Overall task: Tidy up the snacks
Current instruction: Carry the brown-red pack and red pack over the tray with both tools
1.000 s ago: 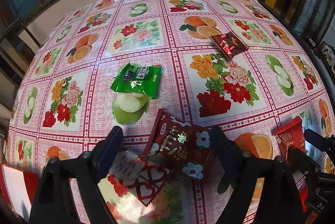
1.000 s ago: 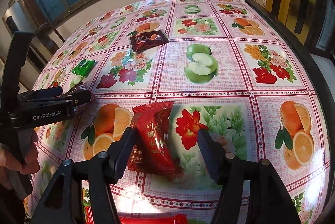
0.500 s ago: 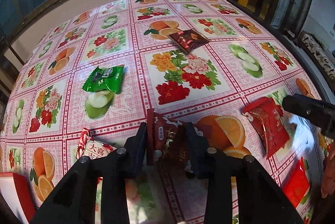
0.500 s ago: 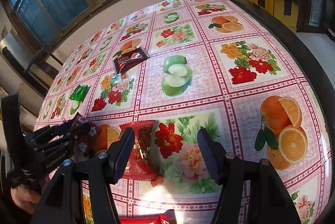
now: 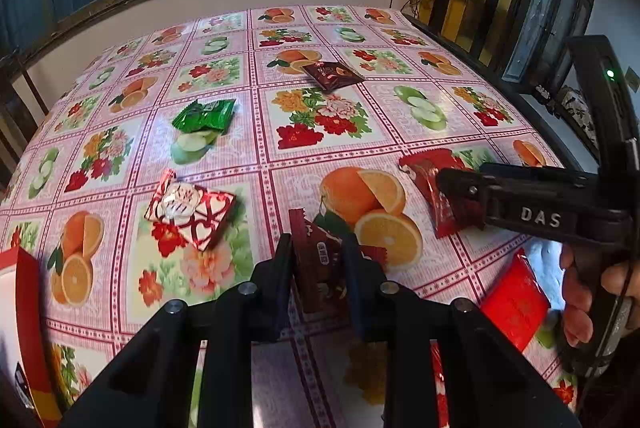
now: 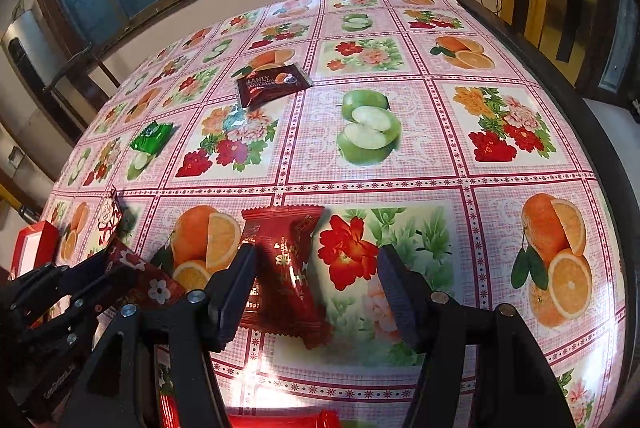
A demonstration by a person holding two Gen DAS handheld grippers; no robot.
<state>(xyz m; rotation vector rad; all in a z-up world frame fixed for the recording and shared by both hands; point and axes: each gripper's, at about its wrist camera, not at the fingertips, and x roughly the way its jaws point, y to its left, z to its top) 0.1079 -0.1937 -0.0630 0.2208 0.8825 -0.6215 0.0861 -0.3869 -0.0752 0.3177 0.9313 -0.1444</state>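
Note:
My left gripper (image 5: pixel 318 248) is shut on a dark red packet with white flowers (image 5: pixel 316 260); its jaws are closing the last bit and both pads press on it. The right wrist view shows that packet (image 6: pixel 152 284) gripped at lower left. My right gripper (image 6: pixel 316 264) stands open just above a bright red packet (image 6: pixel 284 268) that lies flat on the floral tablecloth (image 6: pixel 400 187), mostly between the fingers and nearer the left one. From the left wrist view, the right gripper (image 5: pixel 452 183) hangs over that red packet (image 5: pixel 432 187).
A silver-and-red heart packet (image 5: pixel 190 209), a green packet (image 5: pixel 204 113) and a dark brown packet (image 5: pixel 332 75) lie on the cloth. Another red packet (image 5: pixel 516 304) lies by the person's hand (image 5: pixel 580 292). A red box (image 5: pixel 20 308) stands at the left edge. The table's dark rim (image 6: pixel 600 131) runs along the right.
My left gripper's jaws went from wide open to shut on the flowered dark red packet and carried it right, away from the heart packet. The right gripper stays open over the red packet.

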